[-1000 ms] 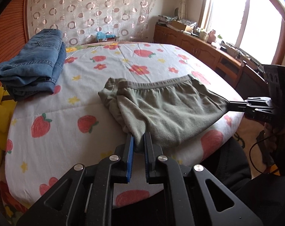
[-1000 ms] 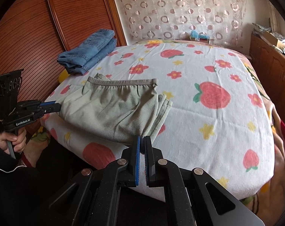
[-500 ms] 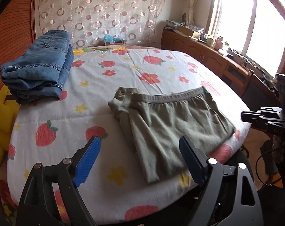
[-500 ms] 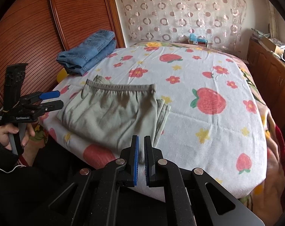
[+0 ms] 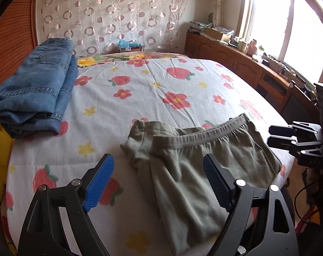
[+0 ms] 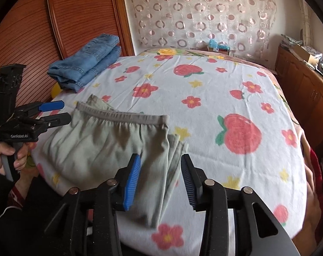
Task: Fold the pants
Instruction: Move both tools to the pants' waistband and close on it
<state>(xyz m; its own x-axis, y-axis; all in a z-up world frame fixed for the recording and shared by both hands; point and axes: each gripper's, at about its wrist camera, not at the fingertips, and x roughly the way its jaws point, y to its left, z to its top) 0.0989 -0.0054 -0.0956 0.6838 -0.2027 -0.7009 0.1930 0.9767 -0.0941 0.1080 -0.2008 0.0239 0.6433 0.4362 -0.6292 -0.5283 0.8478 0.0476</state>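
We see the left gripper [image 5: 158, 182] with its blue-padded jaws spread wide, holding nothing; the spread frames the near edge of the olive pants [image 5: 195, 170], which lie on the bed below it. The right gripper [image 6: 161, 180] is also parted, though less widely, and also empty, poised over the pants' folded side edge [image 6: 118, 145].

The pants lie folded flat near the front corner of the bed, grey elastic waistband [image 6: 123, 114] turned toward the far wall, with layered fabric edges showing along one side. In the right wrist view the left gripper [image 6: 52, 113] sits just beside the waistband's left corner, gripped by a bare hand [image 6: 5, 155]; whether a pad touches the cloth we cannot tell. In the left wrist view the right gripper [image 5: 283, 136] hovers at the opposite side of the garment.

The bedsheet [image 5: 161, 81] is white, printed with strawberries, red flowers and yellow stars, lightly creased. A stack of folded blue jeans [image 5: 35, 87] rests well apart at the far left corner, with something yellow [image 5: 0, 145] tucked under it at the bed's edge. Behind stands a ribbed wooden wardrobe [image 6: 33, 21], a sheer curtain with ring patterns [image 5: 110, 15], a cluttered low wooden cabinet [image 5: 236, 61] and a bright window [image 5: 289, 32].
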